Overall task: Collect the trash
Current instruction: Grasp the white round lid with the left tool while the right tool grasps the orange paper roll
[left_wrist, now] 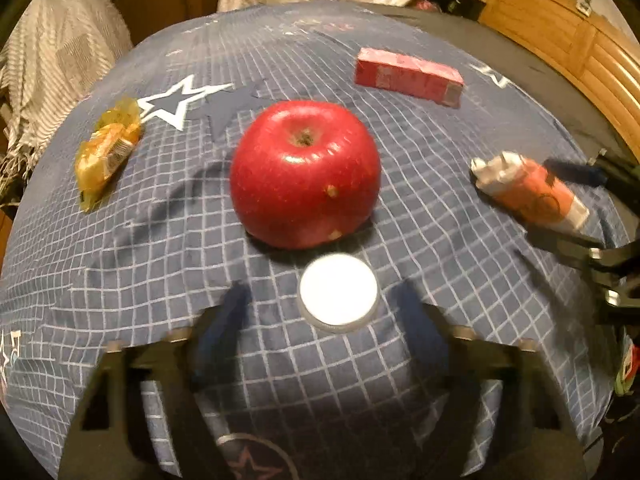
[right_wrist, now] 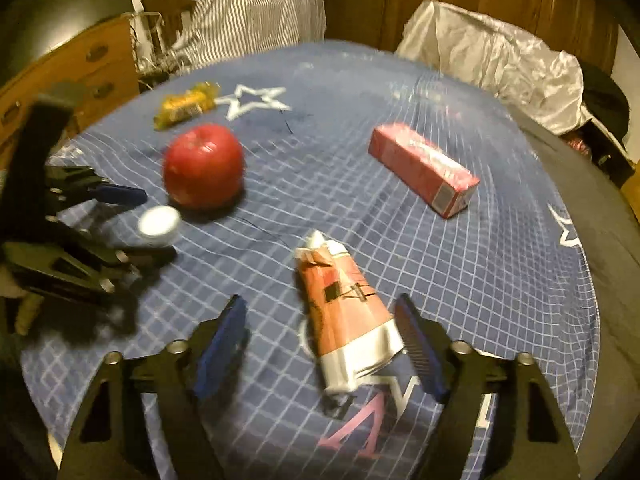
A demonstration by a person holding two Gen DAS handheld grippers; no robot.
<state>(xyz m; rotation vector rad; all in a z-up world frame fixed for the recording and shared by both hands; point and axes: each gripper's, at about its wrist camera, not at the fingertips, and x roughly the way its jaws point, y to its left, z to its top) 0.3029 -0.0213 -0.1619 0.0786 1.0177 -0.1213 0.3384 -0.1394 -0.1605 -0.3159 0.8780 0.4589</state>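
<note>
The left tongs (left_wrist: pixel 328 332) stand open around a white cap (left_wrist: pixel 338 293) just before a red apple (left_wrist: pixel 305 172) near the counter's (left_wrist: pixel 120 280) middle. The right tongs (right_wrist: pixel 320 344) gape around a crumpled orange carton (right_wrist: pixel 348 316) marked "4"; its other print is blurred. Toward the far edge lie a pink box (right_wrist: pixel 424 168) and a yellow wrapper (right_wrist: pixel 186 105), labels unreadable.
</note>
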